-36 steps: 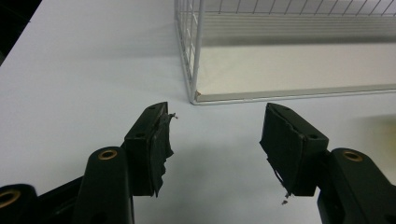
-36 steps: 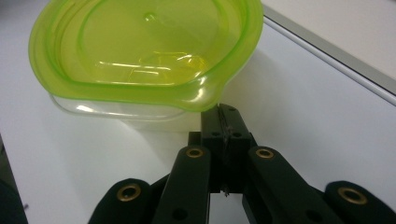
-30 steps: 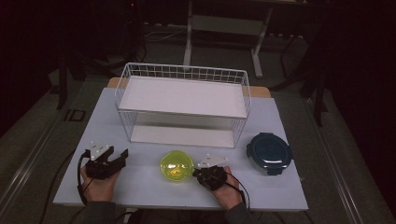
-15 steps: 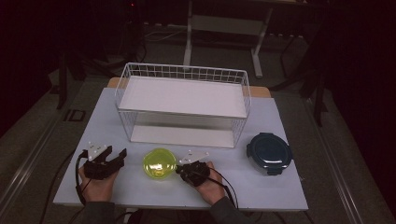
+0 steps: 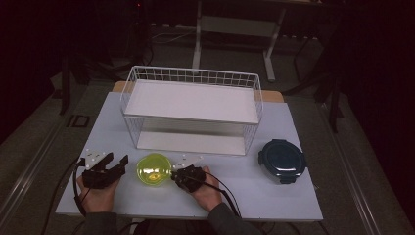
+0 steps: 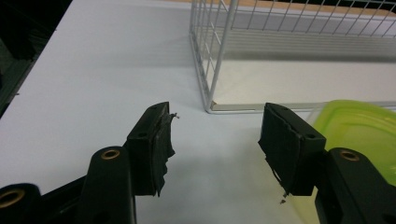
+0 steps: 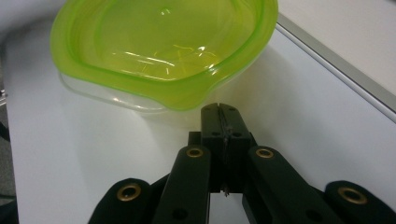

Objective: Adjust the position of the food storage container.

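A clear container with a yellow-green lid sits on the white table, near the front edge and just ahead of the wire rack. My right gripper is shut and empty. In the right gripper view its tips meet right at the lid's near rim, touching it or almost so. My left gripper lies to the left of the container, open, with bare table between its jaws. The lid's edge shows just past its right jaw.
A white wire rack with a flat shelf on top stands mid-table behind the container; its front corner post is close ahead of the left gripper. A dark blue round lidded container sits at the right. Cables trail from both grippers.
The right gripper has slid left with the green-lidded container ahead of it, bringing the container close to the left gripper. The left gripper has stayed in place.
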A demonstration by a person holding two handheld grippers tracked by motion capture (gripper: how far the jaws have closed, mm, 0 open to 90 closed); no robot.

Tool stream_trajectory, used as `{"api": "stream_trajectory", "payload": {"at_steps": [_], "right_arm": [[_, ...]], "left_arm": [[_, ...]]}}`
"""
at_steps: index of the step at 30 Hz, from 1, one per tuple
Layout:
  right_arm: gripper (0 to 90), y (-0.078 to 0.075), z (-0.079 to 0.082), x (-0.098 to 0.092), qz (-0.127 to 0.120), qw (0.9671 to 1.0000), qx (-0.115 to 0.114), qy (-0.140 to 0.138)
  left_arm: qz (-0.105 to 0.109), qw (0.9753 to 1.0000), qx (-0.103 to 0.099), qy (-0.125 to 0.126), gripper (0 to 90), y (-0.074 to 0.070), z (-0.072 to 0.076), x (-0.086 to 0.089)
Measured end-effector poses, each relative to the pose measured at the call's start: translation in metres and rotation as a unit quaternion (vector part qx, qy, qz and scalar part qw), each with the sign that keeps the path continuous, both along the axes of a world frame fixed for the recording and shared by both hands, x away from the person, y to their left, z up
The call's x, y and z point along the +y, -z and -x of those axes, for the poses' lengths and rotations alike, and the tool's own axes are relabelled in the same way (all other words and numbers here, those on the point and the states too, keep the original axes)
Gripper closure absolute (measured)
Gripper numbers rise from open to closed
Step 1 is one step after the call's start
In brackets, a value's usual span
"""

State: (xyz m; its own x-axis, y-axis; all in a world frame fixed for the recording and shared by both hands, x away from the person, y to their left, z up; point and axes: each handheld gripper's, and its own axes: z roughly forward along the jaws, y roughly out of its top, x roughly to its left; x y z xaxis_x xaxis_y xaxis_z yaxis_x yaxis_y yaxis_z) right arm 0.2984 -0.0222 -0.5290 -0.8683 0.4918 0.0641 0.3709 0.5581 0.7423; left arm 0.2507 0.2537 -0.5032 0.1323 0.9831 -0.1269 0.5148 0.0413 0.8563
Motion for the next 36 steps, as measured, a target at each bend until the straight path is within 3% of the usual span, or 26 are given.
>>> {"api": "stream_trajectory", "payload": {"at_steps": [8, 14, 20, 27, 28, 33, 36], "right_arm": [[89.9, 0.002, 0.0, 0.025, 0.004, 0.9997, -0.001, -0.025], [85.2, -0.003, 0.005, 0.019, 0.015, 0.9995, -0.014, -0.026], [77.6, -0.014, 0.01, -0.006, 0.018, 0.9989, -0.035, -0.026], [71.4, -0.02, 0.021, -0.054, 0.005, 0.9989, -0.045, -0.009], [71.4, -0.02, 0.021, -0.054, 0.005, 0.9989, -0.045, -0.009], [68.9, -0.021, 0.027, -0.081, 0.005, 0.9986, -0.051, 0.015], [67.5, -0.021, 0.027, -0.095, 0.006, 0.998, -0.054, 0.032]], "left_arm": [[0.002, 1.0, -0.004, 0.009, 46.3, -0.003, 0.002, 0.001], [0.0, 0.9997, -0.01, 0.021, 49.5, -0.008, 0.003, -0.003], [-0.022, 0.9991, -0.012, 0.035, 53.3, -0.015, 0.005, -0.015], [-0.029, 0.9973, -0.007, 0.067, 59.2, -0.02, 0.005, -0.031], [-0.029, 0.997, -0.008, 0.071, 59.2, -0.02, 0.004, -0.032], [-0.024, 0.9942, -0.005, 0.104, 69.0, -0.023, 0.004, -0.045], [-0.023, 0.9912, 0.002, 0.131, 77.3, -0.024, 0.003, -0.054]]}}
